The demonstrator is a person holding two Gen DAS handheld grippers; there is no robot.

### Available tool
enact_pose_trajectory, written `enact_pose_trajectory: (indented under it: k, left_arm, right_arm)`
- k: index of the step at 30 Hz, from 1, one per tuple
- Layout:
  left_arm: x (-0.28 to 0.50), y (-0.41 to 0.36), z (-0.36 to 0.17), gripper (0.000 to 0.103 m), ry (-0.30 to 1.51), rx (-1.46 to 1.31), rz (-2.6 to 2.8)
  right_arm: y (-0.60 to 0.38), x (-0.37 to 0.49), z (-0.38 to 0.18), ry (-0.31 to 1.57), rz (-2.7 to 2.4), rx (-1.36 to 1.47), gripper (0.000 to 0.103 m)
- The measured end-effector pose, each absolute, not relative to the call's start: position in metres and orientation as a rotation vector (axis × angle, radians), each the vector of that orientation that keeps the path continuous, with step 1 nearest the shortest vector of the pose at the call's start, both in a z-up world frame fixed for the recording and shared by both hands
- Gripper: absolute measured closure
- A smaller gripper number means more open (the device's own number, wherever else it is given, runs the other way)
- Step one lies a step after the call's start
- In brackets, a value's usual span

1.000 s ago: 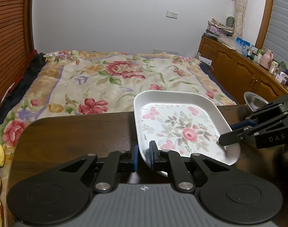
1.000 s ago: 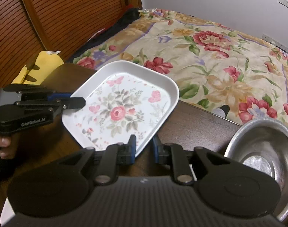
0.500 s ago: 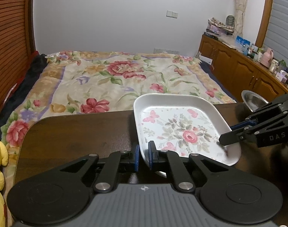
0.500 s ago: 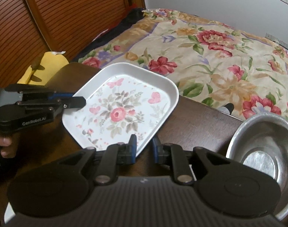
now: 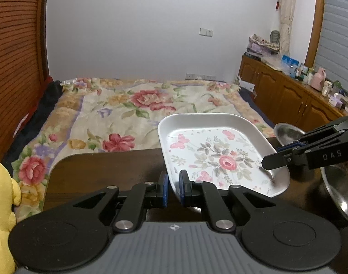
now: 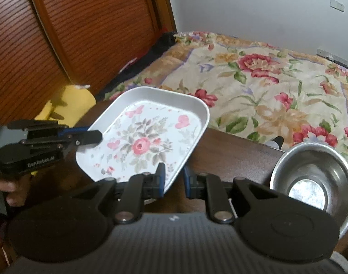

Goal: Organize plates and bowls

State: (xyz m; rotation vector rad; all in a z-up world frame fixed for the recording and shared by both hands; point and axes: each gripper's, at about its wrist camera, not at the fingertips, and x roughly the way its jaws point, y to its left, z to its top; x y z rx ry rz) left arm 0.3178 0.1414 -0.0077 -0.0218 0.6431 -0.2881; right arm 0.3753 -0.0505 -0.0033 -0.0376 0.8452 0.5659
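A white rectangular plate [image 5: 219,157] with a rose and butterfly print hangs tilted above the dark wooden table [image 5: 105,171], held from two sides. My left gripper [image 5: 173,187] is shut on its near rim. My right gripper [image 6: 174,181] is shut on the opposite rim [image 6: 174,175]; from the left wrist view it [image 5: 274,159] reaches in from the right. The plate [image 6: 146,141] fills the middle of the right wrist view, with the left gripper [image 6: 91,137] clamped on its far left edge. A steel bowl [image 6: 310,182] stands on the table to the right of the plate.
A bed with a flowered cover [image 5: 139,105] lies just beyond the table's far edge. A yellow plush toy [image 5: 0,205] sits off the table's left end. Wooden cabinets [image 5: 288,96] with clutter line the right wall. The steel bowl [image 5: 336,189] sits close behind my right gripper.
Both grippers have risen with the plate between them, and it now hangs higher above the table. Both views show more of the wall. The steel bowl has not moved.
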Motion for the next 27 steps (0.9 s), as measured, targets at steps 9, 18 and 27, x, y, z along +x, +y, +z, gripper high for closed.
enact_pose_trajectory:
  k: [9, 18, 27]
  left_arm:
    - [0.294, 0.142, 0.015, 0.091, 0.59, -0.018, -0.297]
    - [0.271, 0.141, 0.032, 0.091, 0.548, -0.013, -0.302]
    - [0.234, 0.141, 0.042, 0.09, 0.522, -0.01, -0.312]
  right_arm:
    - [-0.053, 0.36, 0.014, 0.804, 0.56, -0.025, 0.084]
    - [-0.056, 0.34, 0.031, 0.759, 0.559, -0.023, 0.084]
    - [-0.06, 0.307, 0.035, 0.741, 0.573, 0.004, 0.084]
